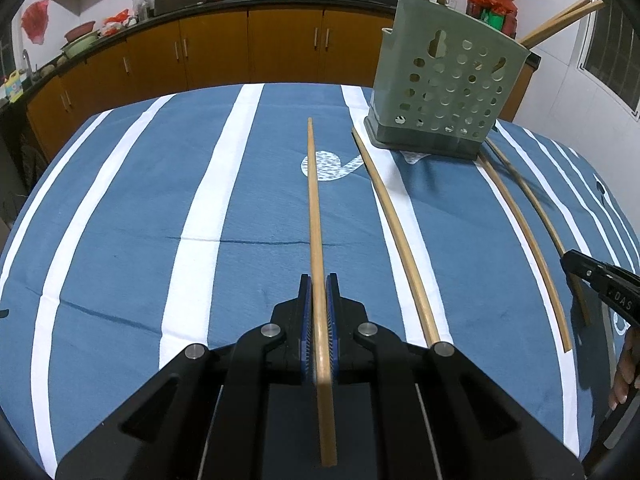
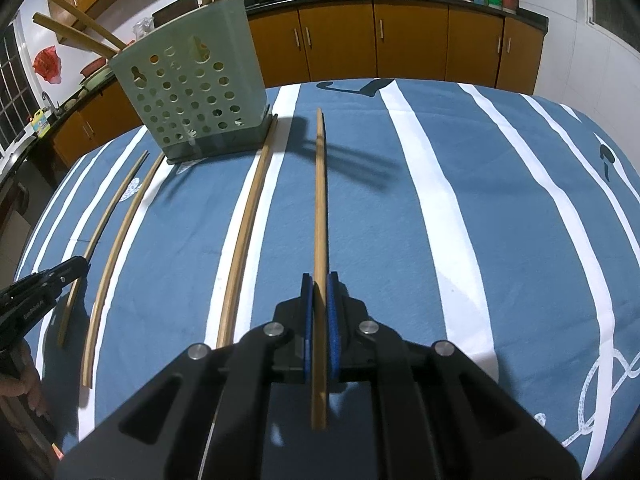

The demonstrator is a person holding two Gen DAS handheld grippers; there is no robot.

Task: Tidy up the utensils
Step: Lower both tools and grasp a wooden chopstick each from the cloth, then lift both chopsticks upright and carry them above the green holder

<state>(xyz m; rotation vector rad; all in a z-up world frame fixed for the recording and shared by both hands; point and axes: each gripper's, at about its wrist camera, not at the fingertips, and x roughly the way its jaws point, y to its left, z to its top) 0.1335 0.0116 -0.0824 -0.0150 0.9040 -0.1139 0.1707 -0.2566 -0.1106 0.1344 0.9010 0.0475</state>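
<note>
While both tongs grip one chopstick each, more lie loose on the surface.
Left tongs [image 1: 319,286] clench a chopstick [image 1: 314,200]; right tongs [image 2: 319,286] clench another [image 2: 320,192]. Farther off, loose chopsticks [image 1: 394,240] reach toward the green holder [image 1: 444,84] on the striped cloth [image 1: 200,184].

Right gripper [image 2: 319,292]: blue pads clamped on 1 wooden chopstick [image 2: 320,200], which runs straight forward between the jaws. 3 more chopsticks lie on the blue-and-white striped tablecloth [image 2: 460,208] to the left; nearest one [image 2: 246,232] ends just beside the base of the green perforated utensil holder [image 2: 192,92] (upright, several chopsticks leaning out of its top). Left gripper [image 2: 44,284] enters at the left edge, at the outermost chopstick [image 2: 100,232]; grip state unclear.
</note>
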